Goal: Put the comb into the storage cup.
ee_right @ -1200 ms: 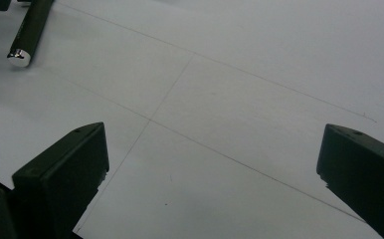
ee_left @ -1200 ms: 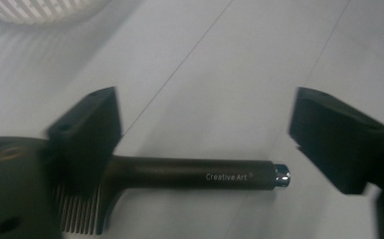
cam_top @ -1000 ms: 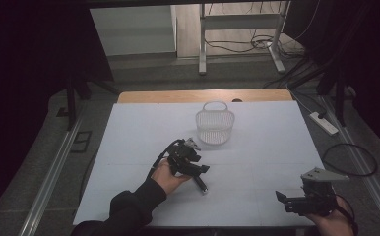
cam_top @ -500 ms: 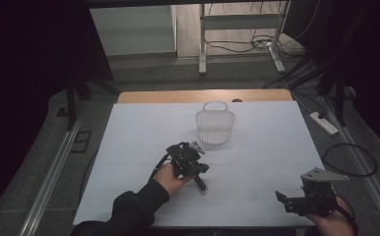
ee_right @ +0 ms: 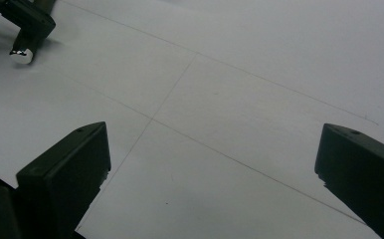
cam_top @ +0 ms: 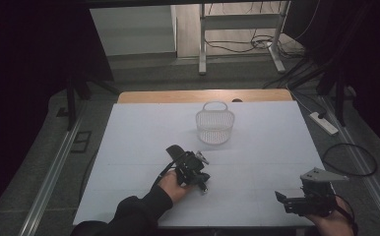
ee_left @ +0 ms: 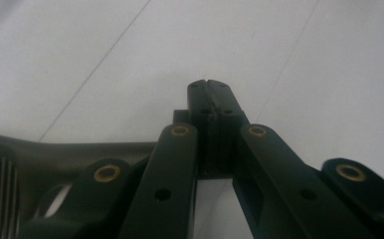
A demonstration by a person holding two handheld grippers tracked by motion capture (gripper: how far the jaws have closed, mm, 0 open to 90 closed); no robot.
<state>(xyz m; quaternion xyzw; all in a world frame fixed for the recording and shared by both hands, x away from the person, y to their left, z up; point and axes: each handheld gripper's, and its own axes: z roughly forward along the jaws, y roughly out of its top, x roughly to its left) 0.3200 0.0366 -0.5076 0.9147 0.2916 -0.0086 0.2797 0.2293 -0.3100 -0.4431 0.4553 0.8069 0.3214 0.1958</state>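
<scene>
My left gripper [cam_top: 203, 186] lies low over the white table [cam_top: 267, 157], just left of its middle, held by a hand in a dark sleeve. Its jaws are shut, pad against pad [ee_left: 207, 85], with nothing visible between them. From the right gripper view the left gripper [ee_right: 28, 25] has a small pale thing [ee_right: 21, 56] at its tip; I cannot tell what it is or whether it is held. At the near right edge, my right gripper [cam_top: 282, 202] is open [ee_right: 212, 139] over bare table. A white mesh basket [cam_top: 214, 127] stands upright beyond the left gripper.
A wooden strip [cam_top: 178, 96] borders the table's far edge. On the floor to the right lie a white power strip [cam_top: 324, 123] and a looped black cable [cam_top: 350, 160]. Metal stand legs [cam_top: 203, 49] rise behind the table.
The left gripper has moved a little toward the near edge and lower to the table. The right gripper and the basket have kept still.
</scene>
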